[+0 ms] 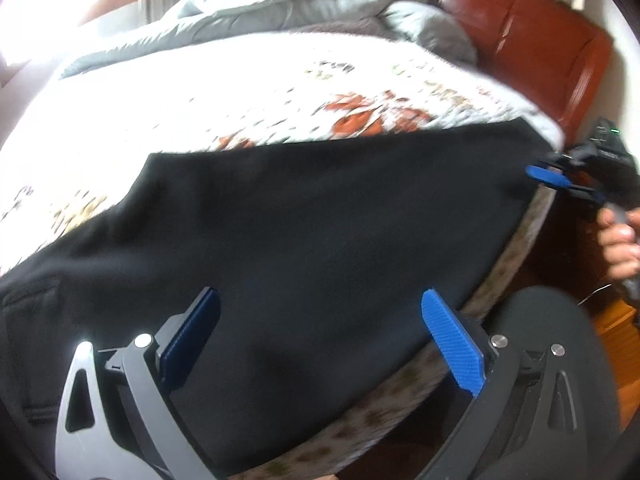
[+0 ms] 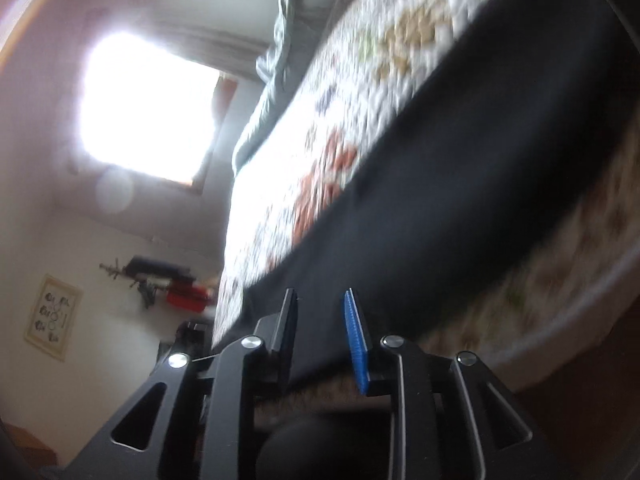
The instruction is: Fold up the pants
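Black pants point(image 1: 312, 232) lie spread along the near edge of a bed with a white floral cover point(image 1: 240, 96). My left gripper point(image 1: 320, 312) is open, its blue pads wide apart just above the pants' near edge, holding nothing. My right gripper point(image 1: 550, 178) shows in the left wrist view at the pants' right end at the bed corner. In the right wrist view the right gripper point(image 2: 322, 312) has a narrow gap between its pads with the black cloth point(image 2: 460, 160) right at the tips; the view is blurred and I cannot tell whether cloth is pinched.
A grey duvet point(image 1: 320, 12) is bunched at the far side of the bed against a red-brown headboard point(image 1: 520, 28). The mattress side point(image 1: 400, 392) drops to a wooden floor. A bright window point(image 2: 148, 108) lights the room. My hand point(image 1: 618, 244) holds the right gripper.
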### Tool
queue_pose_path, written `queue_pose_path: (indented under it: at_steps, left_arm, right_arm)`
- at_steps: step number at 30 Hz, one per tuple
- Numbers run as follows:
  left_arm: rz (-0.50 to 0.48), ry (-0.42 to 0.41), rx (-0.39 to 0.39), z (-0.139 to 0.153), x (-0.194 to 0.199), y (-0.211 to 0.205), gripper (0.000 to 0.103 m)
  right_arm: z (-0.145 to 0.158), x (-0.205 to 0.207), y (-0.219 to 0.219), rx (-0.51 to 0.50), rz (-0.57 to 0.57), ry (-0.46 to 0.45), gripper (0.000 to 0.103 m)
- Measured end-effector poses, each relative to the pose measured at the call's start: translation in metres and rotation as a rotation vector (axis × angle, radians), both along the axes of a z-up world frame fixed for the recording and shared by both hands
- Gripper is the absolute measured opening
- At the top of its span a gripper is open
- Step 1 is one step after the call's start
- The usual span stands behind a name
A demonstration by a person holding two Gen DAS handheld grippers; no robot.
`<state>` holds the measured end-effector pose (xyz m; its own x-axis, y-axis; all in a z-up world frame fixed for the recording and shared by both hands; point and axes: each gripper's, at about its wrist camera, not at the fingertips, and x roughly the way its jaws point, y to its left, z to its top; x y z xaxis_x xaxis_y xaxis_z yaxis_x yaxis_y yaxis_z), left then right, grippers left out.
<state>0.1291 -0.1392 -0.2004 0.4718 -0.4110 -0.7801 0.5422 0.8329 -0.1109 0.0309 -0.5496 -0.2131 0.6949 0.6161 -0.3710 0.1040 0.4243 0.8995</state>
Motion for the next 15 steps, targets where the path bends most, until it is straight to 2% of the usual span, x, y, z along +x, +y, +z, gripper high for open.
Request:
queue_pose_path:
  at_steps: [3,4,5,6,9,10,11,12,15]
  left_arm:
    - [-0.012,0.02,-0.009,-0.008,0.003,-0.019,0.1]
    - [-0.012,0.029,-0.006,-0.011,0.004,-0.024,0.1]
    - [-0.015,0.039,-0.005,-0.015,0.004,-0.028,0.1]
    - [-0.025,0.053,0.007,-0.021,0.003,-0.033,0.1]
    - [-0.023,0.017,0.072,-0.027,-0.003,-0.042,0.1]
    - [-0.019,0.024,0.07,-0.024,-0.002,-0.042,0.1]
    - [-0.017,0.035,0.047,-0.019,-0.001,-0.041,0.1]
    - [-0.019,0.03,0.021,-0.014,-0.001,-0.04,0.1]
    - [-0.045,-0.042,0.003,0.001,-0.004,-0.055,0.1]
  right_arm:
    - [-0.022,0.004,-0.02,-0.029,-0.056,0.064,0.027]
    - [-0.03,0.002,-0.024,-0.026,-0.056,0.075,0.022]
    - [-0.038,-0.001,-0.029,-0.022,-0.055,0.085,0.008]
    - [-0.045,-0.003,-0.033,-0.023,-0.049,0.091,0.0]
    - [-0.043,-0.011,-0.05,-0.03,-0.074,0.075,0.001]
    - [-0.041,-0.016,-0.061,-0.031,-0.105,0.06,0.004]
    - [-0.037,-0.021,-0.079,-0.013,-0.159,0.038,0.014]
    - [-0.037,-0.02,-0.091,0.003,-0.2,0.028,0.018]
    - [-0.043,-0.024,-0.13,0.029,-0.302,0.022,0.018]
